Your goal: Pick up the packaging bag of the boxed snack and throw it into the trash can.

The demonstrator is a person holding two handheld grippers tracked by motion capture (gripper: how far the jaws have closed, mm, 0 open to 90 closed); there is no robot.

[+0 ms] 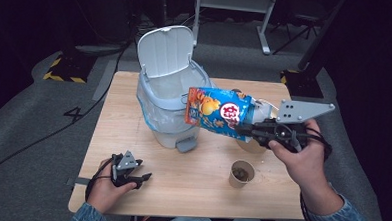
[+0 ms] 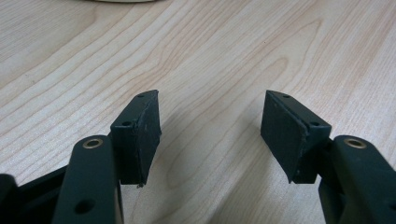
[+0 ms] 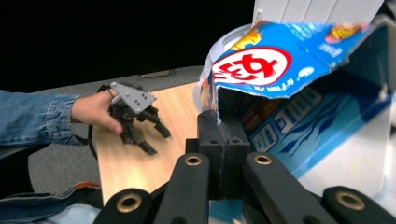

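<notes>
Snack bag (image 1: pixel 218 113) — beside open bin (image 1: pixel 170 97), cup (image 1: pixel 242 173) below

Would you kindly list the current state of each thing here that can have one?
Pedal bin: lid up, lined with a bag.
Snack bag: torn open, held tilted beside the bin's rim.
Paper cup: upright, something brownish inside.
Left tool: open, holding nothing, low over the table.
Right tool: shut on the snack bag.
</notes>
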